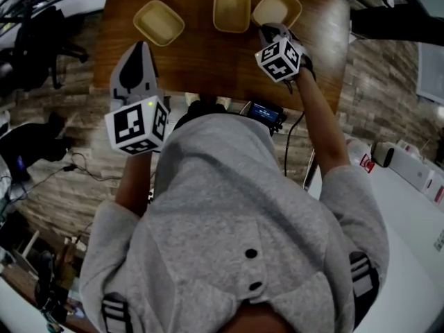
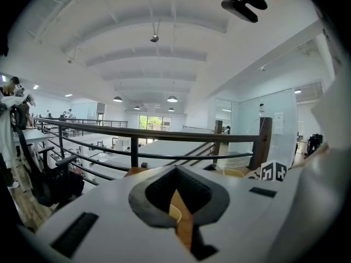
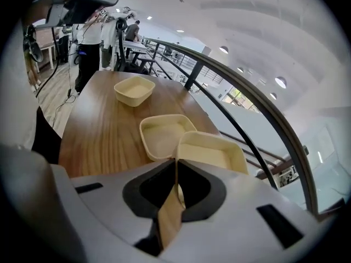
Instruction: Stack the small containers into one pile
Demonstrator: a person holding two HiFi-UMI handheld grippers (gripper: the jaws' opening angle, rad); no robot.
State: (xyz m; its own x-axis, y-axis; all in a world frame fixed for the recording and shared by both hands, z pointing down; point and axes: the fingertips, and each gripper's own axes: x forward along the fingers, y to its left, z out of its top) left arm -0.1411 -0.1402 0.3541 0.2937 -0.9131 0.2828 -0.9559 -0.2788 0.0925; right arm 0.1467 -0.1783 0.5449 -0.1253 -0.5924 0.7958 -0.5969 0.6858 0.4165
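Note:
Three cream small containers sit along the far side of the wooden table (image 1: 208,61): a left container (image 1: 159,21), a middle container (image 1: 232,10) and a right container (image 1: 278,7). My right gripper (image 1: 268,30) is shut on the near rim of the right container (image 3: 211,152), which is tilted and overlaps the corner of the middle container (image 3: 162,136). The left container (image 3: 134,90) stands apart, farther off. My left gripper (image 1: 141,48) hovers over the table's near left, shut with nothing in it. In the left gripper view its jaws (image 2: 176,175) are closed.
A black railing (image 2: 164,136) runs just beyond the table's far edge. A black device (image 1: 266,113) hangs at the person's chest near the table's front edge. A white counter (image 1: 416,214) lies at the right, with chairs and cables at the left.

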